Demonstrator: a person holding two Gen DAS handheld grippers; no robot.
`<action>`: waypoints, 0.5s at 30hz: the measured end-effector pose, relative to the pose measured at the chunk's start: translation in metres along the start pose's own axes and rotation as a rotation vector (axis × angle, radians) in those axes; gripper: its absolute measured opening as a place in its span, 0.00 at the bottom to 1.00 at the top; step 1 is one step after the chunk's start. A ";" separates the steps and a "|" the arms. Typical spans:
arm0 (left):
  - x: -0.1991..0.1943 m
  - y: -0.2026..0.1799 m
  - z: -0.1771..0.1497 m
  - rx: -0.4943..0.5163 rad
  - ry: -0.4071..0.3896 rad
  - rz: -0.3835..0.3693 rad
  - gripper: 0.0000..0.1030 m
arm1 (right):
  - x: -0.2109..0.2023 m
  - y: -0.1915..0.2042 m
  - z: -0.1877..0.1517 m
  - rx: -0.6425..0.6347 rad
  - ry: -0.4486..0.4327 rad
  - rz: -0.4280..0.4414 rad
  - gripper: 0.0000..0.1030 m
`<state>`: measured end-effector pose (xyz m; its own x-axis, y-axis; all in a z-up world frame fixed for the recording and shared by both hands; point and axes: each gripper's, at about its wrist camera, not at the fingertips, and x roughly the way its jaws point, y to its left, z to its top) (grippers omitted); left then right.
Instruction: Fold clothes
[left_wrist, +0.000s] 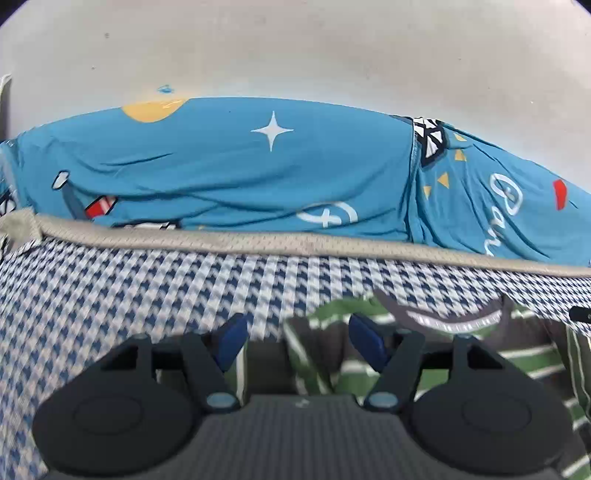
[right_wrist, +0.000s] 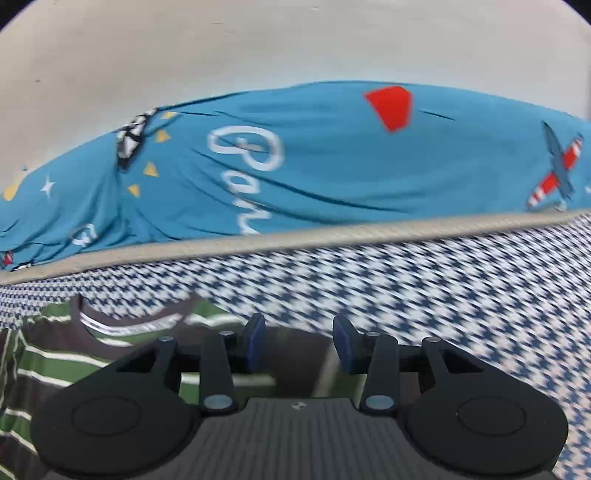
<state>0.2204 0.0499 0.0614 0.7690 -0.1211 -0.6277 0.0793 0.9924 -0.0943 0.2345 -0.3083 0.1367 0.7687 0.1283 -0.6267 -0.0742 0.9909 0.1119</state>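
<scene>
Jaws apart over green-striped shirt (left_wrist: 424, 373) on houndstooth cloth (left_wrist: 147, 295).

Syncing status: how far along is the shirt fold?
Done: the striped shirt lies flat on the checked cloth, collar showing. In hand: nothing; left tongs and right tongs stand open above it. Left: whether more folds remain can't be told.

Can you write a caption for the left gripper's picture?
Open left gripper above a green striped shirt on checked cloth.
</scene>
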 end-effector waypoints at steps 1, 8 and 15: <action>-0.007 0.001 -0.004 -0.003 0.004 -0.003 0.63 | -0.003 -0.007 -0.004 0.009 0.008 -0.010 0.40; -0.055 -0.002 -0.049 0.009 0.028 -0.006 0.76 | -0.028 -0.046 -0.033 0.047 0.039 -0.045 0.46; -0.082 0.004 -0.089 -0.039 0.073 -0.012 0.76 | -0.055 -0.056 -0.056 0.031 0.104 -0.063 0.52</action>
<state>0.1018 0.0621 0.0438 0.7194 -0.1360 -0.6812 0.0623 0.9893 -0.1318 0.1608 -0.3688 0.1217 0.7007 0.0711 -0.7099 -0.0072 0.9957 0.0926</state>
